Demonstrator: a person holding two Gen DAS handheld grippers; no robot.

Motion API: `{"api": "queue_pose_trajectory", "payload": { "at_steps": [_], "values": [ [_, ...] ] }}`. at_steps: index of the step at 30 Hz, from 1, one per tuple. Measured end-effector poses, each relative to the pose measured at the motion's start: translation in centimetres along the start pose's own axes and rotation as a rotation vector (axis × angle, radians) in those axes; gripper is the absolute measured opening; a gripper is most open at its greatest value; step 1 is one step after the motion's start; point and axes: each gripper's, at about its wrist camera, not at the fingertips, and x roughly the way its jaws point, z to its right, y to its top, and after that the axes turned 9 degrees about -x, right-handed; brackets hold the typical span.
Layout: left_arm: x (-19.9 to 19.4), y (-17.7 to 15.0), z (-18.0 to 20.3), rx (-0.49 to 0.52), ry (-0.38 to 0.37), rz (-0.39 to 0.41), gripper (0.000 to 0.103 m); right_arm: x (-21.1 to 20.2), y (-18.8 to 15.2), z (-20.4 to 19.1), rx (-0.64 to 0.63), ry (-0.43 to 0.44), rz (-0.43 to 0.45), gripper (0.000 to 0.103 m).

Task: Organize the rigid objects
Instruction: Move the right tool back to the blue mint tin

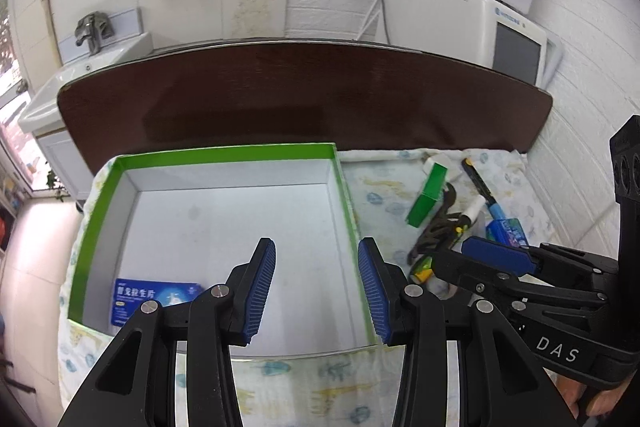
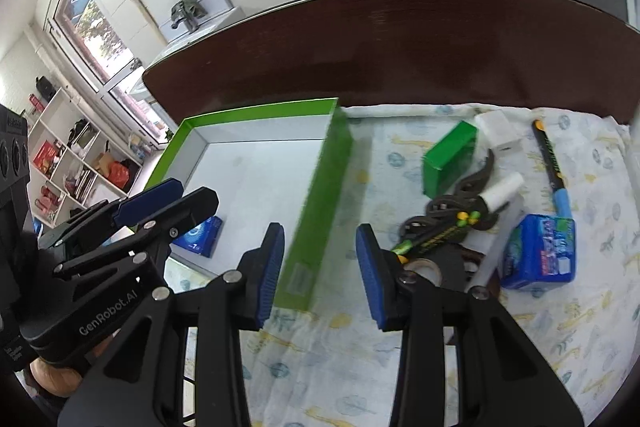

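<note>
Green-walled white cardboard tray (image 1: pixel 120 163) on the cloth-covered bed holds only a blue medicine box (image 1: pixel 152 299), so the spread, empty right claw (image 2: pixel 320 271) should pinch one loose item squarely, perhaps the small green carton (image 2: pixel 450 155), while the left claw (image 1: pixel 316 287), also spread, stays clear.

The left wrist view looks steeply down along its own fingers from close above the green-rimmed box (image 1: pixel 224 151), which fills its middle, with the dark wooden headboard (image 1: pixel 304 95) across the back. The right wrist view sits further right, also angled down and near, over the patterned cloth (image 2: pixel 384 155) between the box and a cluster of small items. Both share the box, headboard, green carton (image 1: pixel 427 195) and marker pen (image 2: pixel 550 163), and each catches the other gripper at its edge.
</note>
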Motion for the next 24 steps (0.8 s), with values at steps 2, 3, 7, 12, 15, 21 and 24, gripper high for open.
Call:
{"api": "queue_pose_trajectory", "payload": {
  "at_steps": [2,3,7,12,15,21,24],
  "values": [
    [0.7,-0.3,1.9,0.027,-0.007,-0.017,0.043,-0.9,-0.8,1.9,0.042,-0.021,0.005,0.038],
    [1.1,-0.4,2.8,0.039,-0.016,-0.026,0.043,-1.2,-1.2,2.9,0.065,-0.03,0.006,0.038],
    [2.7,-1.2,6.5,0.084,-0.056,-0.071,0.043,-2.4,-3.1,6.9,0.15,-0.062,0.006,0.038],
    [4.7,-2.3,10.4,0.133,-0.08,-0.133,0.043,-3.6,-5.0,11.3,0.237,-0.105,0.011,0.038],
    [5.5,-2.5,12.1,0.141,-0.103,-0.16,0.043,-4.2,-5.8,13.4,0.278,-0.121,0.019,0.038],
    [7.2,-2.2,14.8,0.11,-0.2,-0.218,0.043,-4.5,-6.9,16.6,0.346,-0.11,0.024,0.038],
    [8.1,-2.4,16.3,0.125,-0.202,-0.232,0.043,-4.6,-7.3,17.5,0.371,-0.08,0.025,0.037]
  ]
}}
